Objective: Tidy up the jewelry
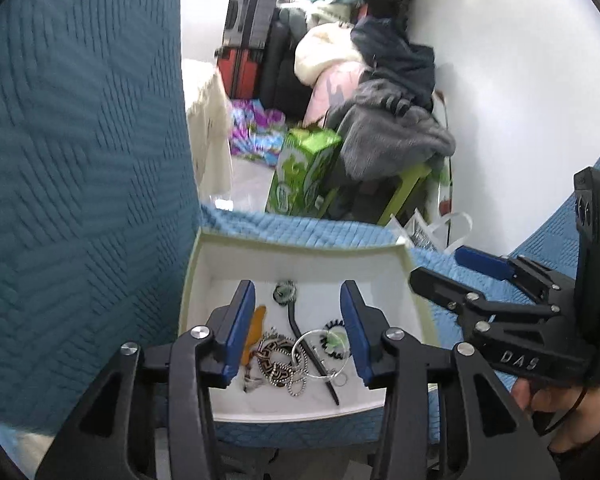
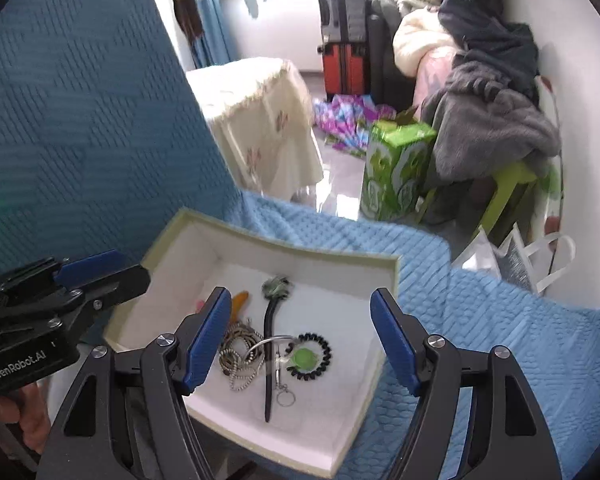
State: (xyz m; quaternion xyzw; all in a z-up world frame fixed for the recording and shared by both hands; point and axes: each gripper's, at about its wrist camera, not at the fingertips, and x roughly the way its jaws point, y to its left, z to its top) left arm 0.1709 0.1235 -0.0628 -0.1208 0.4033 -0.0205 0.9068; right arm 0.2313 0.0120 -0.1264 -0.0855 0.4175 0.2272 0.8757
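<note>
1. Left gripper (image 1: 298, 332) – jaws apart, nothing held, over the box (image 1: 300, 254).
2. Right gripper (image 2: 298, 338) – spread wider, empty, above the same box.
3. Jewelry (image 2: 256, 350) lies tangled on the box floor, below both.

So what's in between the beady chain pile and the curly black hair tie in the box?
In the right wrist view, the long black hair stick and a thin silver bangle lie between the chain pile and the hair tie.
</note>
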